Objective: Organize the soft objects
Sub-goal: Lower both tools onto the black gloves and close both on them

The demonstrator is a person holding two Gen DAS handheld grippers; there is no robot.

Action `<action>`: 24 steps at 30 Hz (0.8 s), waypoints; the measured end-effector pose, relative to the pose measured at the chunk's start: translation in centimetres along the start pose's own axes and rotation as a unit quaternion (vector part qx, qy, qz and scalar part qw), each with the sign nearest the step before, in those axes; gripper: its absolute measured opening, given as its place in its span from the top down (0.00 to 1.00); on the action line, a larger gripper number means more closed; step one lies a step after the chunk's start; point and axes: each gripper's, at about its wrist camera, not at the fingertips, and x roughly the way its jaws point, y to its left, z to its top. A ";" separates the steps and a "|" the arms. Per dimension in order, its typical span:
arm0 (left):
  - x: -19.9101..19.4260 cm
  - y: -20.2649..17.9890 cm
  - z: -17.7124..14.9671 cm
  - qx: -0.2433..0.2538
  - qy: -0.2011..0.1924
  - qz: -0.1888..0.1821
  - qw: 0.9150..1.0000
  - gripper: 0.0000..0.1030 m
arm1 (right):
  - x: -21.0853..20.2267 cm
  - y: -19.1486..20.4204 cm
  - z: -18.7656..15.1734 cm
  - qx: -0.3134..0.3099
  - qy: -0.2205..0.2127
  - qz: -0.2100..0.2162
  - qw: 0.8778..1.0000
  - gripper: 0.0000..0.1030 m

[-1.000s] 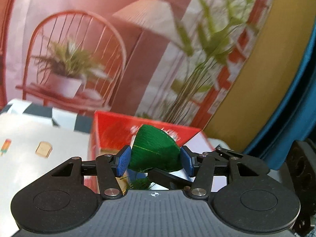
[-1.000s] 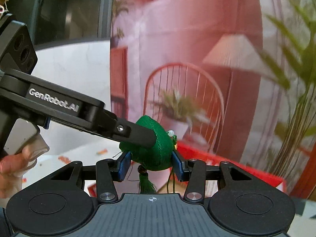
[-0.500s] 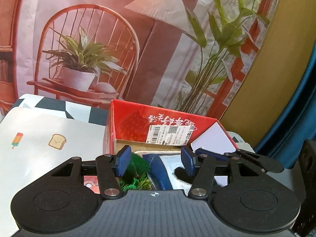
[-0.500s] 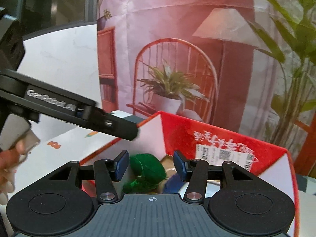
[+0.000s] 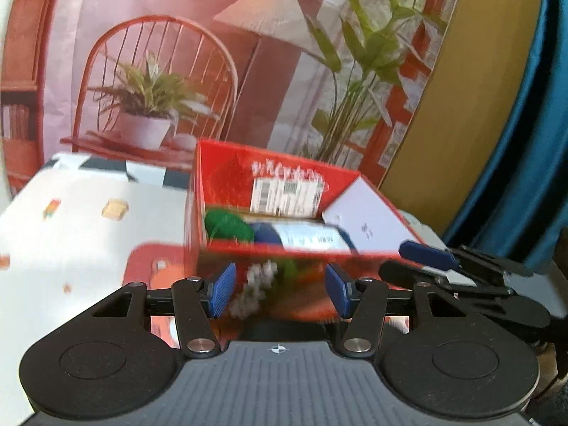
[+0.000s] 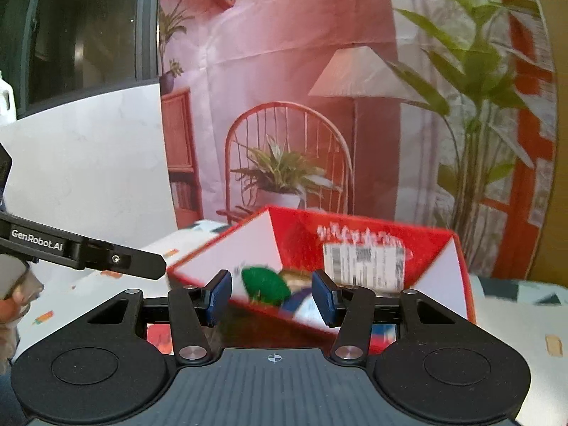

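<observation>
green plush (image 5: 227, 229) sits in the red box (image 5: 284, 252) ahead; both tongs (image 5: 280, 289) (image 6: 271, 296) half open, empty. nothing else soft in sight.

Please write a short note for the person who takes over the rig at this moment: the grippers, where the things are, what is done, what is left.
Left gripper: open, holding nothing.
Right gripper: open, holding nothing.
Both point at the red box, just in front of it.
The green soft toy lies inside the box at its left end, beside a blue and white item.
Done: the green toy is in the box.
Left: the pictures are blurred; I see no other soft thing waiting outside the box. Look over the table before going on.
</observation>
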 end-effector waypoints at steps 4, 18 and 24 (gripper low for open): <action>0.4 -0.4 -2.9 -0.020 0.018 -0.008 1.000 0.43 | -1.6 0.8 -3.6 0.004 0.030 -0.014 0.999 0.55; 1.6 -0.3 -8.2 -0.024 0.056 0.004 0.998 0.43 | -3.7 4.7 -10.3 -0.052 0.073 -0.037 0.995 0.31; 1.8 -0.4 -8.8 -0.022 0.064 0.005 0.998 0.44 | -2.8 5.0 -11.2 -0.081 0.086 -0.054 0.992 0.22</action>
